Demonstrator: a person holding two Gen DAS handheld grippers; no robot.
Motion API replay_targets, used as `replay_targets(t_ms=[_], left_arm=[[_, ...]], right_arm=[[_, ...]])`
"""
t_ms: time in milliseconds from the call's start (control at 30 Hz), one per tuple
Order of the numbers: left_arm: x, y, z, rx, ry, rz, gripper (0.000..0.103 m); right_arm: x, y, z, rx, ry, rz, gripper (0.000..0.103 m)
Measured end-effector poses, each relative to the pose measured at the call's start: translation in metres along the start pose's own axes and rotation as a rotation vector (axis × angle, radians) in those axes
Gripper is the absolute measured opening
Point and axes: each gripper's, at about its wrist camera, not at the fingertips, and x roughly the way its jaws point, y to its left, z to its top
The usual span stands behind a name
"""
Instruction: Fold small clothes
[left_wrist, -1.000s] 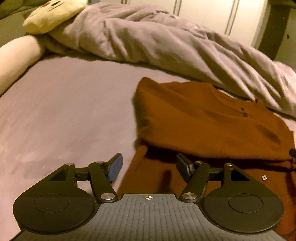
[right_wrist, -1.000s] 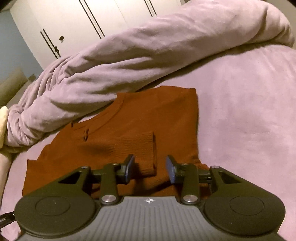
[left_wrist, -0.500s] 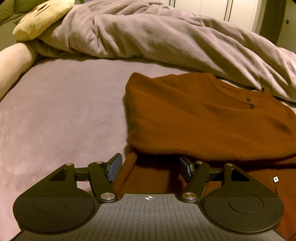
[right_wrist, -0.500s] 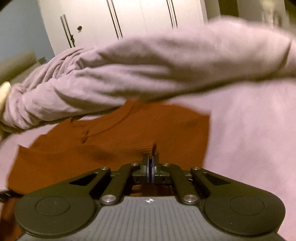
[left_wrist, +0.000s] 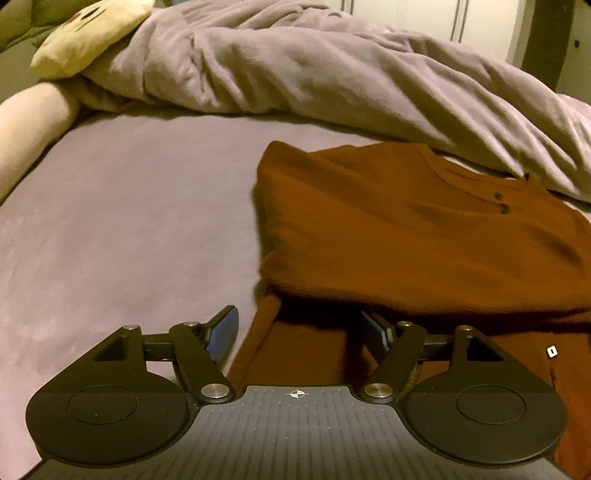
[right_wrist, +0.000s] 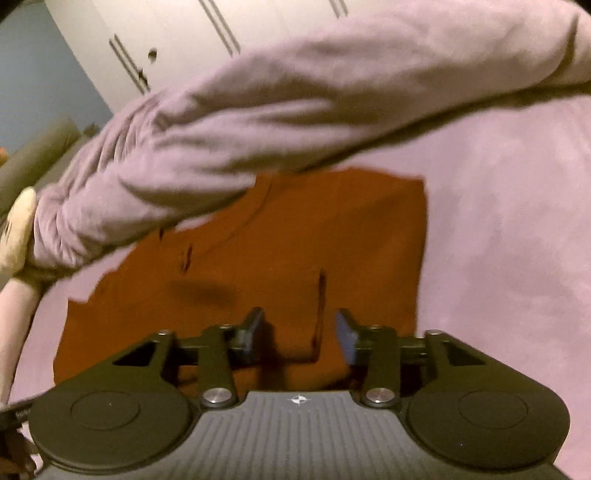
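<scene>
A rust-brown knit top (left_wrist: 406, 229) lies on the mauve bed sheet (left_wrist: 129, 221), with its upper part folded down over its lower part and two buttons at the neckline. My left gripper (left_wrist: 301, 330) is open, its fingers either side of the lower left edge of the top, holding nothing. In the right wrist view the top (right_wrist: 295, 251) lies flat with a sleeve cuff edge near the middle. My right gripper (right_wrist: 299, 332) is open just above that cuff edge and holds nothing.
A bunched mauve duvet (left_wrist: 332, 81) lies along the far side of the top and also shows in the right wrist view (right_wrist: 295, 103). A cream plush pillow (left_wrist: 92, 33) sits at the far left. White wardrobe doors (right_wrist: 184, 44) stand behind.
My right gripper shut on the sleeve cuff half a second ago and has now opened, leaving the cuff on the top. My left gripper stayed open and barely moved.
</scene>
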Motion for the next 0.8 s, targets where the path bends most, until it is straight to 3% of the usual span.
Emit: replay_targets(t_ms=[100, 167, 233, 300, 400, 533, 633, 800], left_arm=[[-0.001, 0.002, 0.0, -0.006, 0.004, 0.001, 0.077], [-0.002, 0.003, 0.0, -0.001, 0.004, 0.004, 0.077], [-0.003, 0.003, 0.001, -0.007, 0.005, 0.004, 0.077], [-0.003, 0.003, 0.002, -0.01, 0.001, 0.005, 0.077], [-0.003, 0.002, 0.003, -0.012, -0.001, 0.006, 0.077], [-0.006, 0.0, 0.003, -0.002, -0.005, 0.011, 0.077], [-0.008, 0.002, 0.004, -0.003, -0.009, 0.019, 0.077], [-0.005, 0.001, 0.006, -0.009, -0.003, 0.027, 0.077]], right_arm=[[0.009, 0.006, 0.001, -0.016, -0.007, -0.004, 0.061], [0.011, 0.013, 0.003, -0.022, -0.019, 0.0, 0.061], [0.013, 0.021, 0.004, -0.065, -0.027, -0.014, 0.05], [0.015, 0.028, 0.003, -0.124, -0.027, -0.015, 0.021], [0.009, 0.035, 0.001, -0.174, -0.046, -0.006, 0.008], [-0.008, 0.056, -0.001, -0.316, -0.158, -0.106, 0.006], [-0.019, 0.068, -0.001, -0.451, -0.258, -0.245, 0.006], [-0.016, 0.053, 0.003, -0.5, -0.271, -0.385, 0.006]])
